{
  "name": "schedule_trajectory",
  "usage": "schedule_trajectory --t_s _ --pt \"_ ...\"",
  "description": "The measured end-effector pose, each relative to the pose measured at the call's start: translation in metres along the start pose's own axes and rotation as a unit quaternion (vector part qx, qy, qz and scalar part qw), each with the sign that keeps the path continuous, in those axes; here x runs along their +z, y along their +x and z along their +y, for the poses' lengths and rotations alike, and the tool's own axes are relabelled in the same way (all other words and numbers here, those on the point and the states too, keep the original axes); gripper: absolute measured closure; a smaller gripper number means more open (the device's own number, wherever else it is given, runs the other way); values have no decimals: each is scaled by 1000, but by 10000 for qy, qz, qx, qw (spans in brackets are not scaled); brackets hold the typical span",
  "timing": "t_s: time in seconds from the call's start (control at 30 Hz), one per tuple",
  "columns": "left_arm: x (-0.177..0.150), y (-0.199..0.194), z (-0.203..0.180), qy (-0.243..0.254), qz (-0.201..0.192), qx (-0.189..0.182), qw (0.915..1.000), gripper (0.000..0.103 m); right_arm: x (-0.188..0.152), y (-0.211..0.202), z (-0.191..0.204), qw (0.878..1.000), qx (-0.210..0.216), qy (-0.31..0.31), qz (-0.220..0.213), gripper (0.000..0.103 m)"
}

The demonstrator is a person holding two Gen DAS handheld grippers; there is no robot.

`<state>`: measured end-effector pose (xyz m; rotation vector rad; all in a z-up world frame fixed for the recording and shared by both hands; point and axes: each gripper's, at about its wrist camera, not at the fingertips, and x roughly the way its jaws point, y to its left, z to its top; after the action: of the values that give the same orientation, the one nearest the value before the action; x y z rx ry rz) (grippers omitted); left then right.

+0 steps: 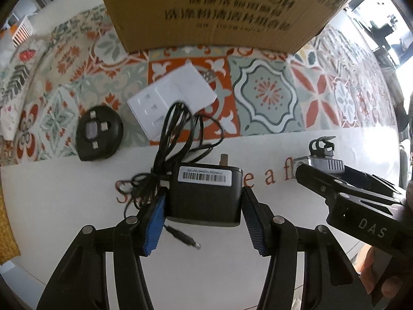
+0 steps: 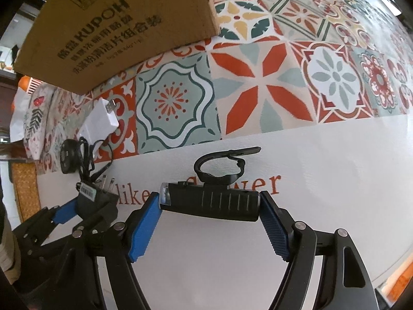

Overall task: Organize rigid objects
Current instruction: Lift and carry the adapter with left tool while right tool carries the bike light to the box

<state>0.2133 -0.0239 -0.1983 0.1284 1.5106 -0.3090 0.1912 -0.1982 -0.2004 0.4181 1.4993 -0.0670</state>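
Grippers at work over a patterned tablecloth (image 2: pixel 258 82): the left gripper (image 1: pixel 204 204) clamps a black power adapter (image 1: pixel 206 196), the right gripper (image 2: pixel 210 206) a black bike light (image 2: pixel 214 201), both near a cardboard box (image 1: pixel 219 7) at the far side.

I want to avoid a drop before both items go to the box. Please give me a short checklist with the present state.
1. Left claw shut on black power adapter: ok.
2. Right claw shut on black bike light: ok.
3. Adapter cable free of the white socket block: not ok, it lies over it.
4. Cardboard box opening reachable: cannot tell.
5. Round black part clear of both claws: ok.
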Motion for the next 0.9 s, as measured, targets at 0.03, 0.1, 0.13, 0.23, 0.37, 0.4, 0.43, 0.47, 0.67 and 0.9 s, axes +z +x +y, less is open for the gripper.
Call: schedule_trajectory --t_s 0.03,0.1,0.13,0.23,0.37,0.4,0.43,0.47,0.67,0.9 --pt "0 -4 -1 0 -34 -24 10000 49 0 -4 -1 10000 26 5 -49 28" --pt "0 -11 -4 15 -103 -55 9999 49 0 -10 -1 9999 53 19 -122 28" --pt "1 -14 -6 30 -135 -53 9999 49 0 -14 0 9998 63 10 -177 28" --pt "7 -24 -10 40 -241 -54 9997 49 3 -28 1 9995 108 -9 -313 28" --pt "16 -39 -12 44 -406 -55 9991 49 4 -44 3 9986 111 -72 -517 28" --pt "17 -44 -12 47 -465 -38 9989 49 4 -48 4 9984 126 -80 -553 28" --pt "19 -48 -13 48 -506 -26 9987 49 5 -53 5 9980 143 -104 -604 28" --pt "19 -53 -15 55 -558 -21 9984 49 5 -57 5 9978 144 -116 -642 28" --pt "24 -76 -15 81 -860 64 9962 49 11 -81 9 9952 132 -193 -947 28" --pt "35 -97 -13 79 -1146 82 9934 49 21 -98 20 9922 181 -243 -1211 27"
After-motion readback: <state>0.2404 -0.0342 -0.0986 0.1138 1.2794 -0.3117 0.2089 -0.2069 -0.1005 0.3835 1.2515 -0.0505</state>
